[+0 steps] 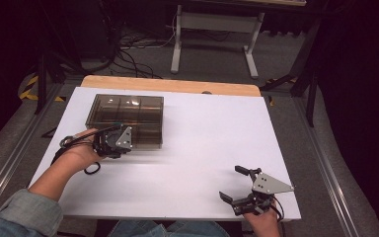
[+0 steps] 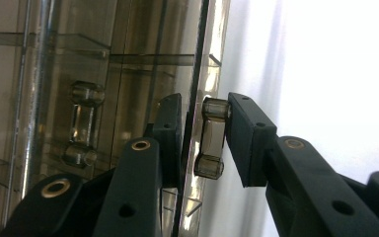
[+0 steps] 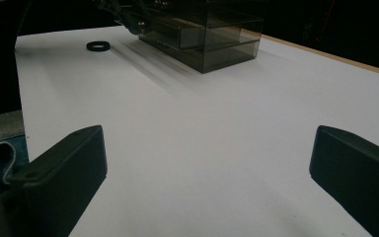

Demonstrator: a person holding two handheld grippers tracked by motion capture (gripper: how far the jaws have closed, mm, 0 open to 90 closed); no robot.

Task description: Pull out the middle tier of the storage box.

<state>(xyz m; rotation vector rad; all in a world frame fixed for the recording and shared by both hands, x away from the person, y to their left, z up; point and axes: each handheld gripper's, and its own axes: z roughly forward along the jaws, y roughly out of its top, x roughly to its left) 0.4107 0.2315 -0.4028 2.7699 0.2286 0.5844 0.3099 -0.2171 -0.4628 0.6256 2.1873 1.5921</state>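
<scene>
white table point(image 1: 187, 148) with a wood far edge, cables on the dark floor behind, your left gripper point(image 2: 202, 143) clamping the handle point(image 2: 211, 138) of the smoky plastic organizer box point(image 1: 126, 121) far-left, your right gripper point(image 1: 242, 185) spread wide, empty, near edge

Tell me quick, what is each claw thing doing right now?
Left gripper: jaws closing around the handle on the smoky box; whether it grips cannot be told.
Right gripper: open, holding nothing, over the table.
</scene>
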